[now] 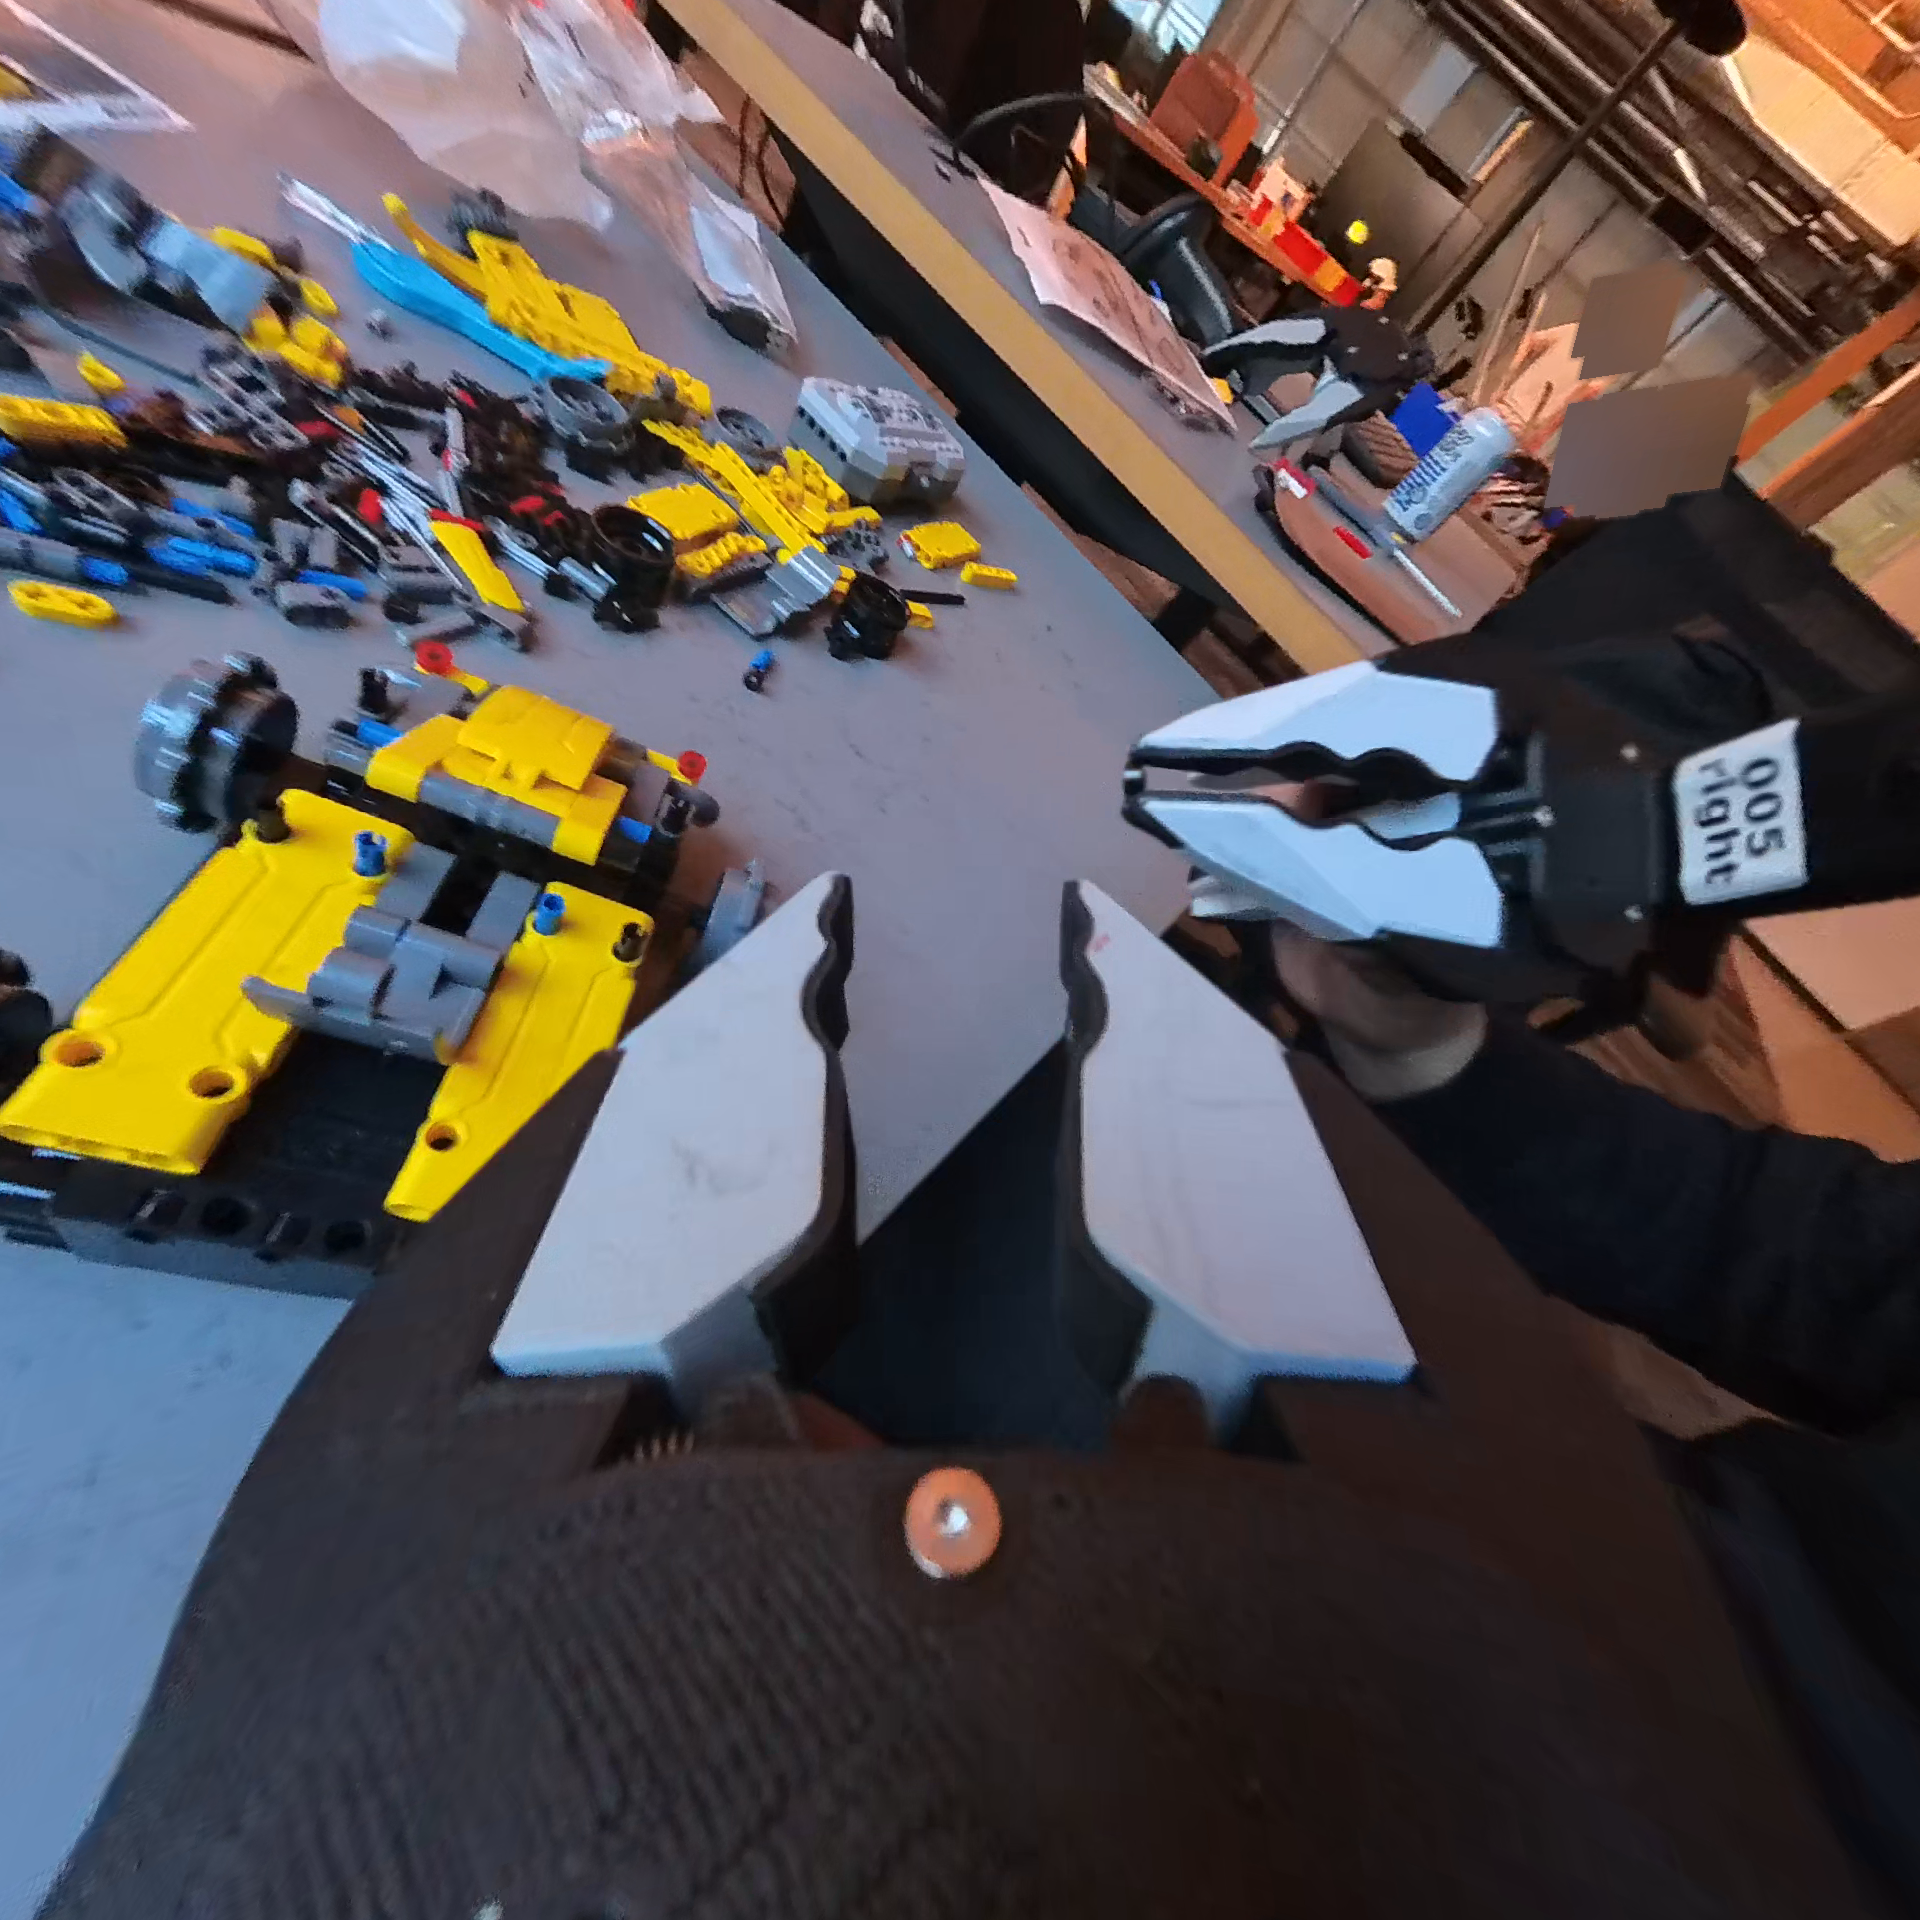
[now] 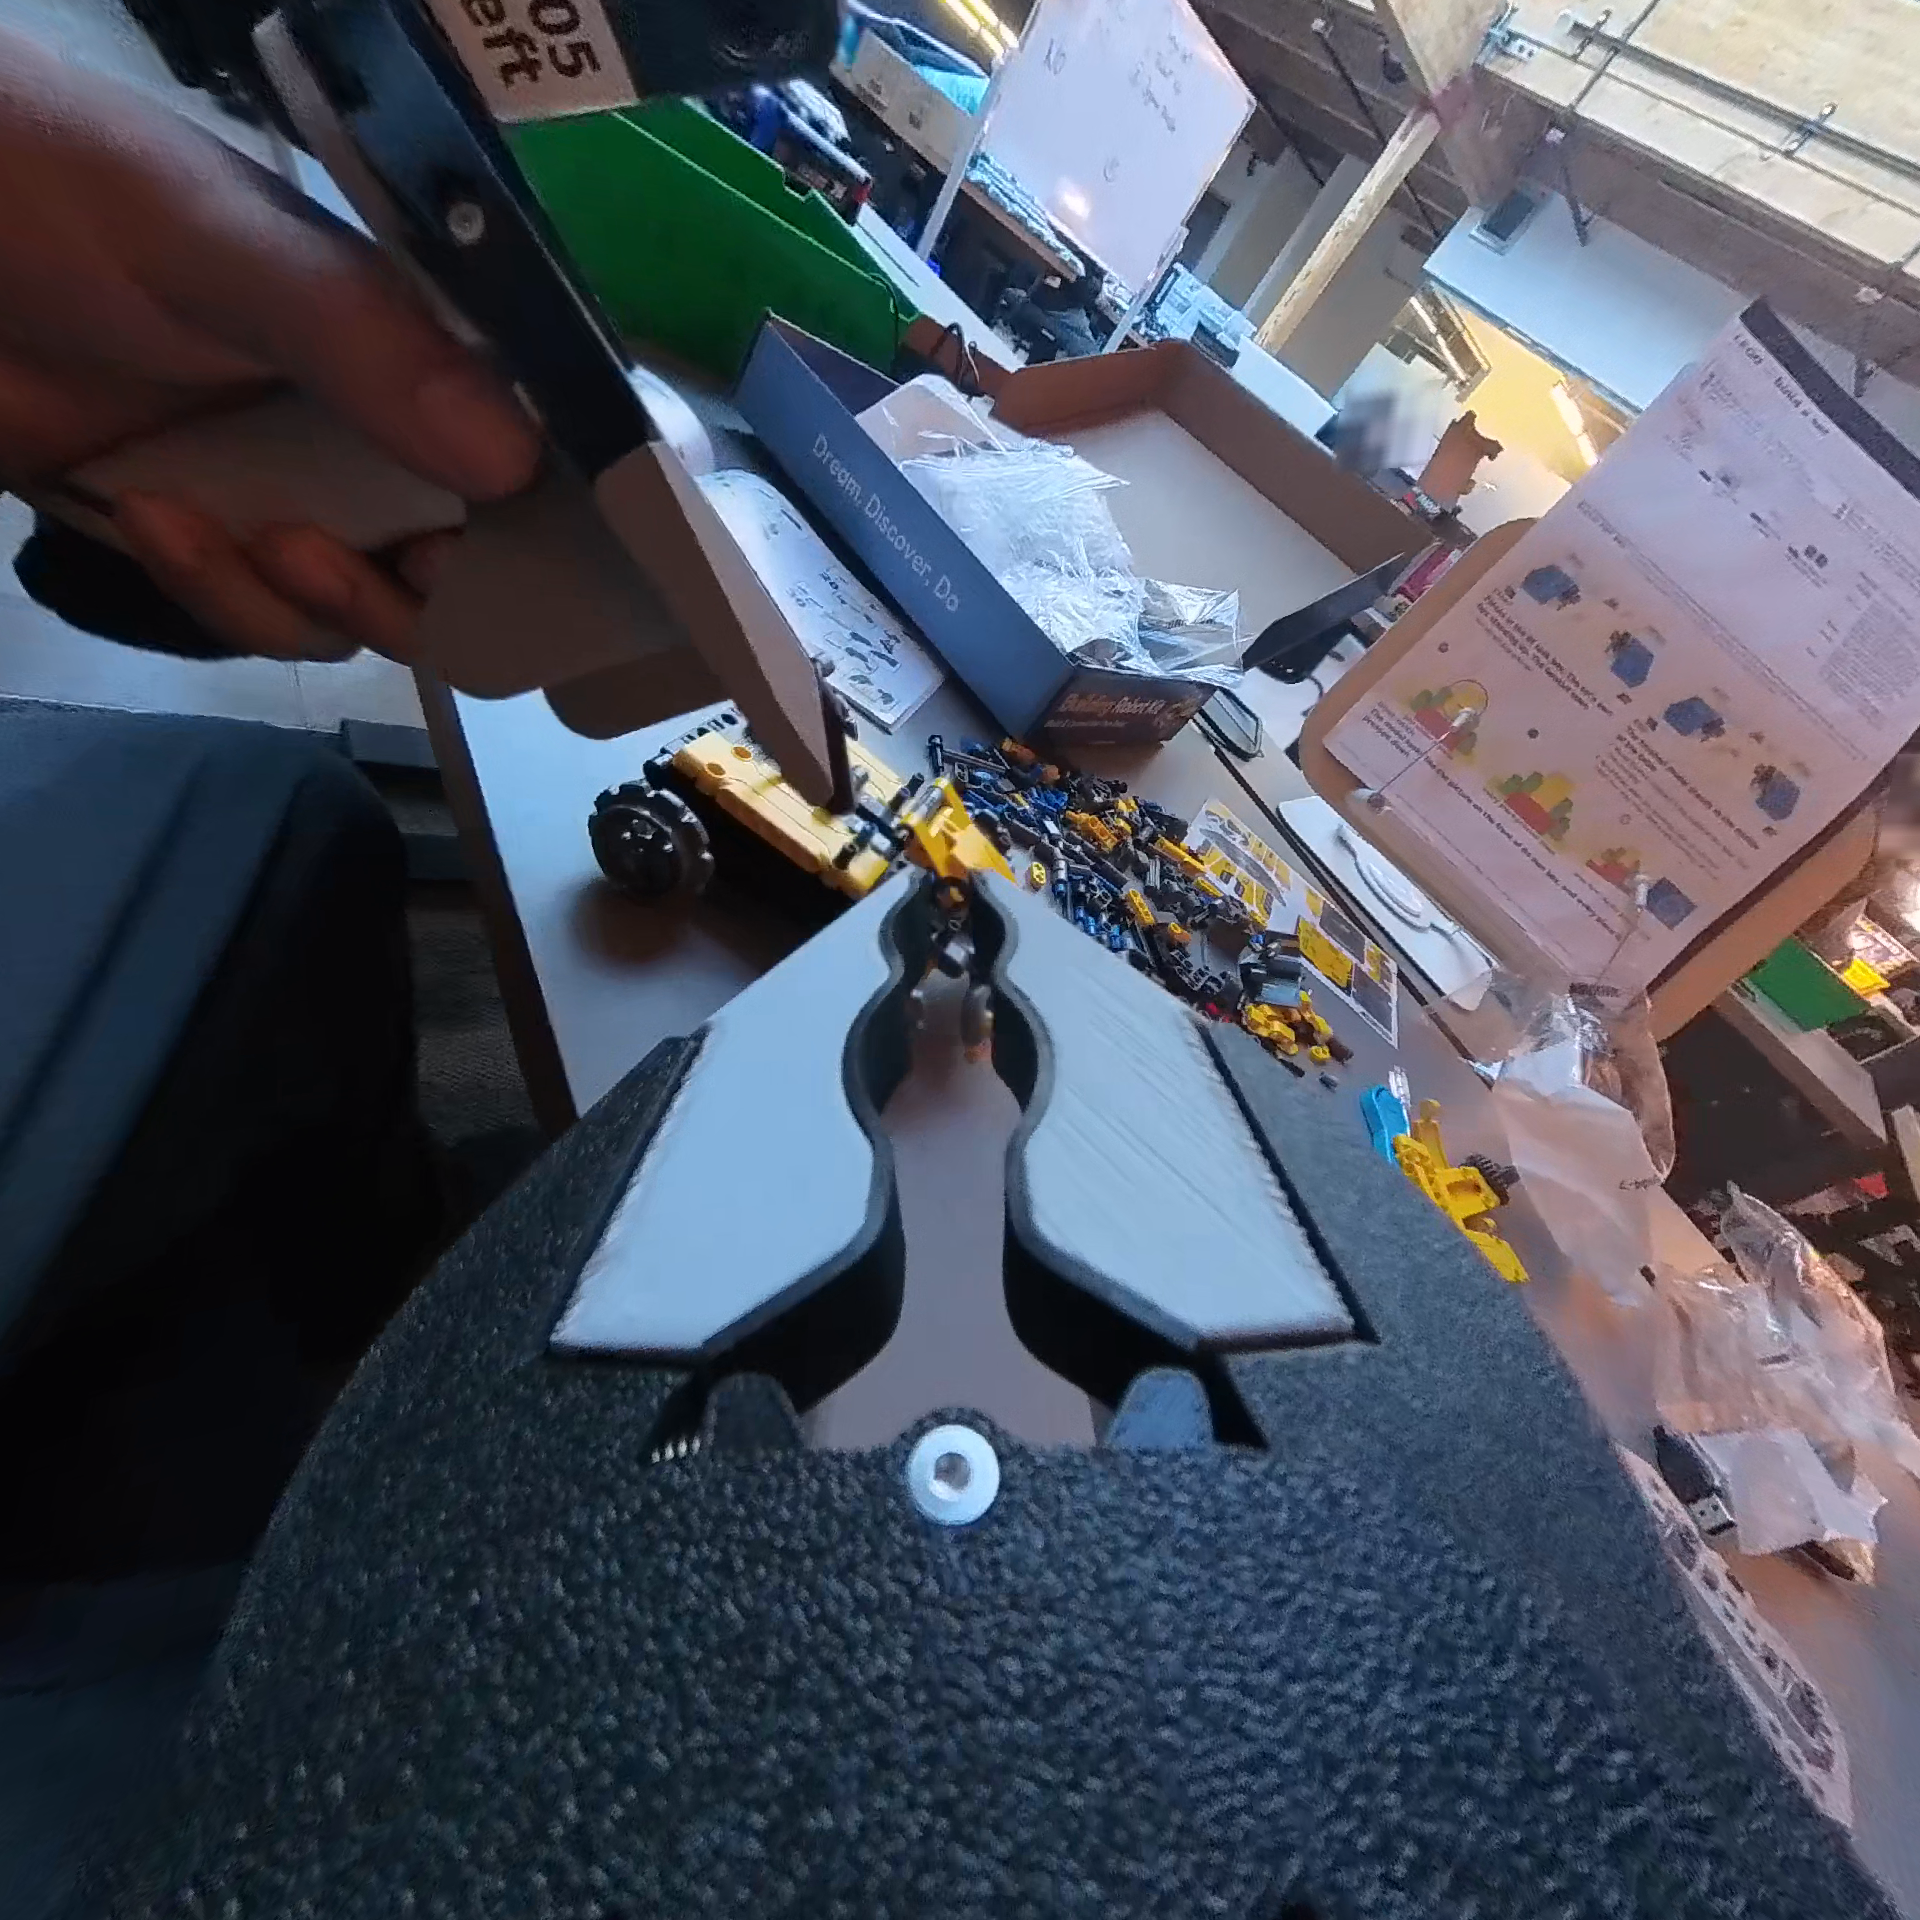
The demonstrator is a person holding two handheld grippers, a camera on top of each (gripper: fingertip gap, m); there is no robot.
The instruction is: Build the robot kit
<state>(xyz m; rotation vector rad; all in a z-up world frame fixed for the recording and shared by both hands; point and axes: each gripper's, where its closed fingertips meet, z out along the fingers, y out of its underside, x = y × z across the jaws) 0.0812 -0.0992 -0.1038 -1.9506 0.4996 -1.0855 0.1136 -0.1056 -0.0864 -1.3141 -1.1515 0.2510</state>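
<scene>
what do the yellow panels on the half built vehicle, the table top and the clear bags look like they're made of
Yellow panels: moulded hard plastic, by the look; smooth, semi-gloss, crisp round pin holes.
Table top: probably laminate on board; flat matte grey face, pale tan edge band on the neighbouring table.
Clear bags: thin plastic film; see-through, crinkled, bright glints.

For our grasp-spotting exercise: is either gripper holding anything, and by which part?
Nothing is held. The left gripper is open with only table between its fingers; the right gripper is nearly shut with no piece visible at its tips.
</scene>
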